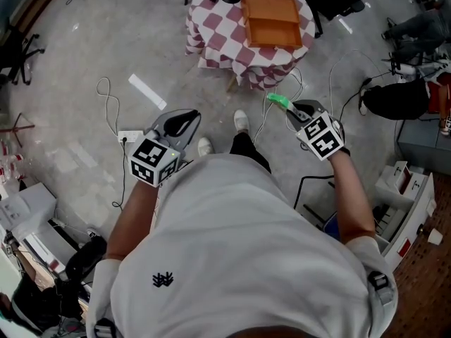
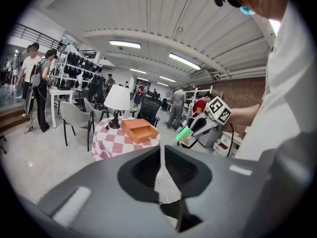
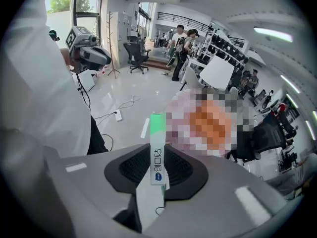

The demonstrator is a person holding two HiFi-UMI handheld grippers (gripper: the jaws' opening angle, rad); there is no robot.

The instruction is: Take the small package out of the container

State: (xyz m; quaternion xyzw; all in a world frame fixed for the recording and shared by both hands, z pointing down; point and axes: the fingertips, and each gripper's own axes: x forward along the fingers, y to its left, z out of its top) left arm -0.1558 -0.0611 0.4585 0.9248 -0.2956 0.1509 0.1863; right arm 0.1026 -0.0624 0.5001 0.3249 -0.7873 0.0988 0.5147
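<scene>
The small package (image 1: 278, 102), a slim white box with a green end, is clamped between the jaws of my right gripper (image 1: 287, 110), held in the air above the floor. In the right gripper view the package (image 3: 157, 152) stands upright between the pads. The container, an orange wooden box (image 1: 271, 20) with its drawer pulled out, sits on a round checkered table (image 1: 211, 37) ahead of me. My left gripper (image 1: 187, 120) hangs apart at my left side, jaws together with nothing in them (image 2: 161, 157). From the left gripper view the right gripper (image 2: 195, 129) and package (image 2: 184, 134) show beside the container (image 2: 140, 130).
A lamp (image 2: 118, 99) with a white shade stands on the table beside the container. Cables (image 1: 109, 101) and a power strip (image 1: 129, 136) lie on the floor at left, along with a white strip (image 1: 146, 91). Grey cabinets (image 1: 405, 196) stand at right. Chairs and several people are farther off.
</scene>
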